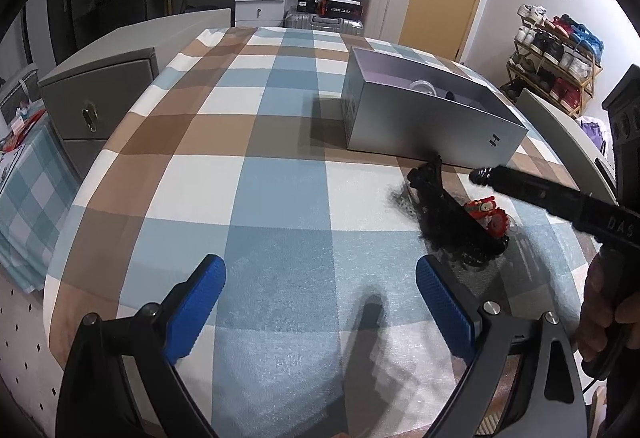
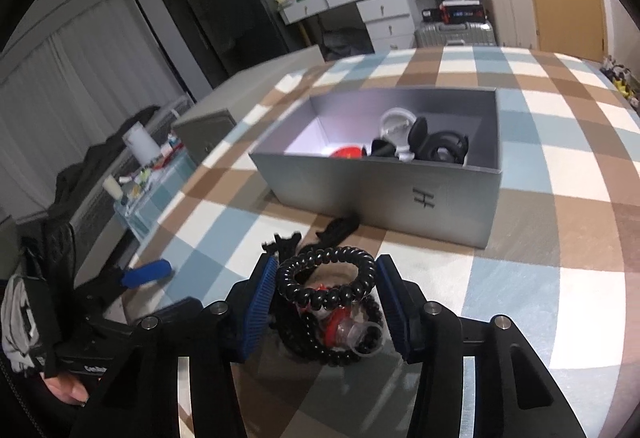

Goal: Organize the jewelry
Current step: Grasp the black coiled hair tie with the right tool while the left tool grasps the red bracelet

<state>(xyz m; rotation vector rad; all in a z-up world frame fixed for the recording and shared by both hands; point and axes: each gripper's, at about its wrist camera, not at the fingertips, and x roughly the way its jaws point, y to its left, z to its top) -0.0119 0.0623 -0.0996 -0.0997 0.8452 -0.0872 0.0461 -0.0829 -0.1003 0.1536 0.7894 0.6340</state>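
Legibly, only two marks can be read. The grey box [image 2: 384, 193] carries a dark "H"-like logo [image 2: 424, 197] on its near wall; the same mark shows in the left wrist view [image 1: 495, 140]. The black body of the right tool, seen from the left wrist, bears pale letters "DAS" [image 1: 620, 224]. Other print in the room is too small to read.

Right gripper [image 2: 326, 296]: jaws partly open, one blue pad on each side of a black spiral hair tie [image 2: 326, 278]. The tie sits upright between the pads; its coils reach the left pad and come close to the right one. Whether the pads actually press on it cannot be told. Below and behind the tie lies a small pile on the checked tablecloth [image 2: 540, 278]: a black bead bracelet [image 2: 340, 352], a red ornament [image 2: 334, 326] with a clear plastic piece, and a black clip nearer the box.

Box, open-topped, stands just beyond the pile. Inside: a clear round piece, a red item, several black hair pieces, grouped toward the near right part.

Left gripper [image 1: 320, 300]: jaws wide apart, nothing between them, low over bare cloth, well left of the pile [image 1: 460, 222].

A hand [image 1: 604, 314] grips the right tool's handle.
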